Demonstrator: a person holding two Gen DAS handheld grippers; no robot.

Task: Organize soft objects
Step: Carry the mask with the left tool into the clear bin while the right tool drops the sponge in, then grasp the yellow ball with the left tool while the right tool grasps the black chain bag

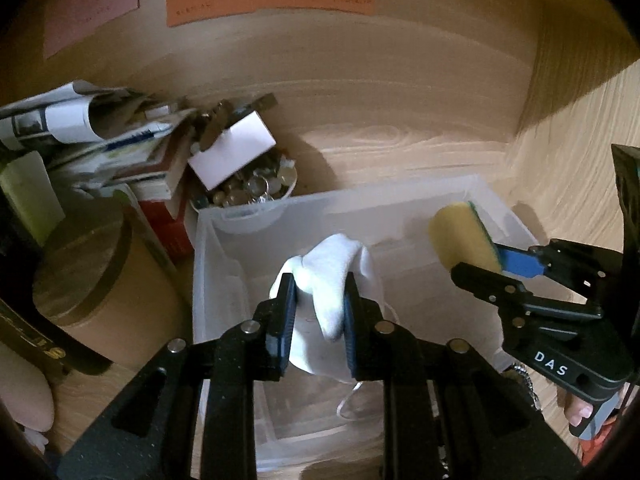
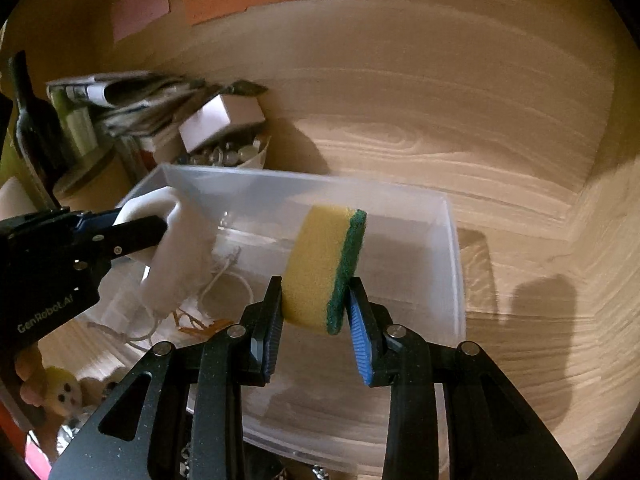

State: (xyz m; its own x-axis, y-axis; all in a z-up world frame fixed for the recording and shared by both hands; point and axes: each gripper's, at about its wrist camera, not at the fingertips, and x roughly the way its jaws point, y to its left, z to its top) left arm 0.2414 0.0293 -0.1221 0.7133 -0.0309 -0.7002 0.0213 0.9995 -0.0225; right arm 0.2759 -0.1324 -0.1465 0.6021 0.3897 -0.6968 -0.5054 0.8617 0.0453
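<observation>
My left gripper (image 1: 320,284) is shut on a white sock (image 1: 332,276) and holds it over the clear plastic bin (image 1: 208,264). The sock also shows in the right wrist view (image 2: 172,256), hanging over the bin's left part. My right gripper (image 2: 316,292) is shut on a yellow sponge with a green scouring side (image 2: 320,264), held upright over the bin (image 2: 452,240). In the left wrist view the sponge (image 1: 460,236) is over the bin's far right corner. A white face mask with strings (image 2: 224,276) lies inside the bin.
A bowl of small metal bits (image 1: 256,188) with a white card stands behind the bin. Books and papers (image 1: 100,140) are stacked at the left, next to a round cardboard box (image 1: 92,276). A small plush toy (image 2: 64,392) lies at the lower left. Wooden walls enclose the surface.
</observation>
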